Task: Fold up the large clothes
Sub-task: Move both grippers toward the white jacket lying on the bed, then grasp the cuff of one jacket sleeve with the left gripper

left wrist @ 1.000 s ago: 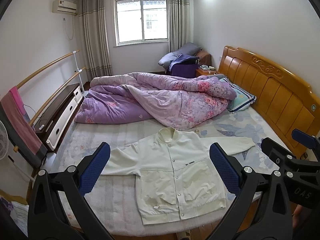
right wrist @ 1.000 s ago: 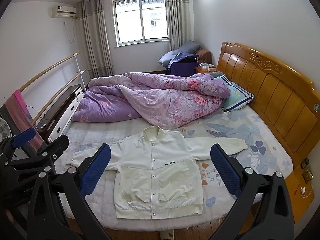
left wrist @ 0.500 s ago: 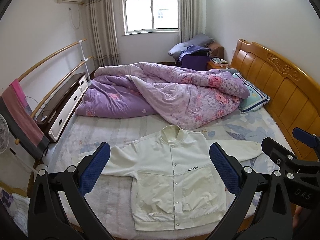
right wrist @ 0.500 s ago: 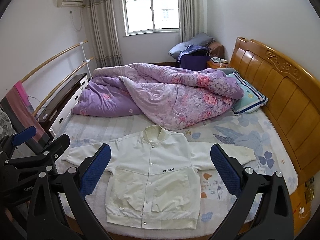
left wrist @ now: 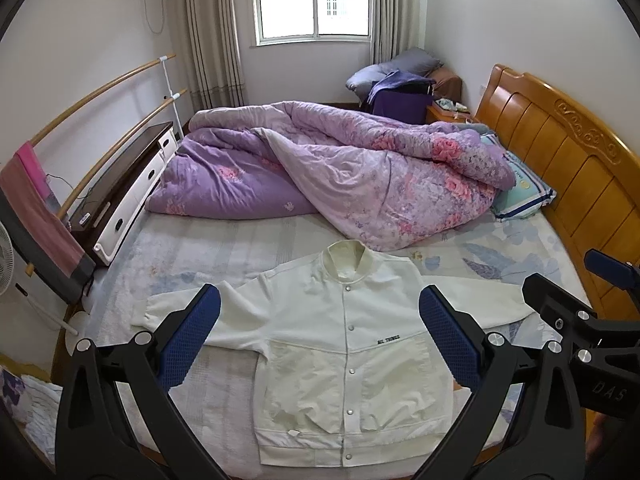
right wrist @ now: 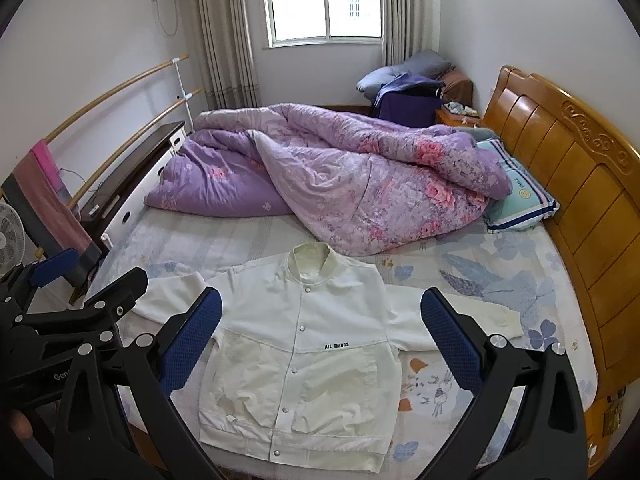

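A white snap-button jacket (left wrist: 344, 344) lies flat and face up on the bed, sleeves spread to both sides, hem toward me; it also shows in the right wrist view (right wrist: 296, 344). My left gripper (left wrist: 320, 340) is open and empty, held above the jacket's chest. My right gripper (right wrist: 320, 340) is open and empty, above the jacket's right half. The right gripper shows at the right edge of the left wrist view (left wrist: 580, 320); the left gripper shows at the left edge of the right wrist view (right wrist: 72, 312).
A crumpled purple floral quilt (left wrist: 340, 168) fills the far half of the bed. A striped pillow (left wrist: 520, 192) lies by the wooden headboard (left wrist: 568, 152). A dark cabinet (left wrist: 120, 184), wooden rails and a fan (right wrist: 10, 236) stand left of the bed.
Both grippers have moved forward and down toward the bed; the jacket looks larger and sits lower in both views. Both stay open. The jacket has not moved.
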Demonstrator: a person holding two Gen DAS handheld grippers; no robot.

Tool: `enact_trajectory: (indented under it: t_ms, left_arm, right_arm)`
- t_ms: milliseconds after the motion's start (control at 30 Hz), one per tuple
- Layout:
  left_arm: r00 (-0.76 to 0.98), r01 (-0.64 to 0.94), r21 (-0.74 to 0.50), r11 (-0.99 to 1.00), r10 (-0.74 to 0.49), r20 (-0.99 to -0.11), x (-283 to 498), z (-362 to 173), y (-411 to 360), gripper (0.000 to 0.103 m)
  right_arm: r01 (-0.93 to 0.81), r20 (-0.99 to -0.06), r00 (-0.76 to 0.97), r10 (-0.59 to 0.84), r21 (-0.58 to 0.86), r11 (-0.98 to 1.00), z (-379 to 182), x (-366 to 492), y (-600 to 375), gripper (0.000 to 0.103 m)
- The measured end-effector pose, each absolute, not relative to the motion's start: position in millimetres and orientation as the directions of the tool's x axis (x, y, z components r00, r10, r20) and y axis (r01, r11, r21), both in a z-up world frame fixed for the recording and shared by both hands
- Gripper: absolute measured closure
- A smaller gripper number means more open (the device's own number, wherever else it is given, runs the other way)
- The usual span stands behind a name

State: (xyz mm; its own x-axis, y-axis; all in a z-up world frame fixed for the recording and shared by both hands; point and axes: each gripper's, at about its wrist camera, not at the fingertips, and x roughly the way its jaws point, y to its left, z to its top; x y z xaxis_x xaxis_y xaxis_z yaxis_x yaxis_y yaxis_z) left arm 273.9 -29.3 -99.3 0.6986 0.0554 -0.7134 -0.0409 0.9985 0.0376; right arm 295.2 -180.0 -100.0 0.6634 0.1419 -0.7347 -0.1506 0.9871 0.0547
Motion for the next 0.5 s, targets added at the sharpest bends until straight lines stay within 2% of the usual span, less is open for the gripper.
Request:
enact_trajectory:
  t_ms: [333, 500]
  left_arm:
    - [0.657, -0.036, 0.015, 0.999, 0.035, -0.753, 315, -128, 12, 0.004]
    - [0.664, -0.015, 0.052, 0.999, 0.049, -0.746, 337, -154, 48, 0.004]
  right_arm:
    - [-0.145, -0.771, 0.626, 0.112, 0.026, 0.989, -123, 336, -139, 0.007]
    - [-0.13, -0.782, 0.621, 0.06, -0.027, 0.991, -148, 357, -100, 0.007]
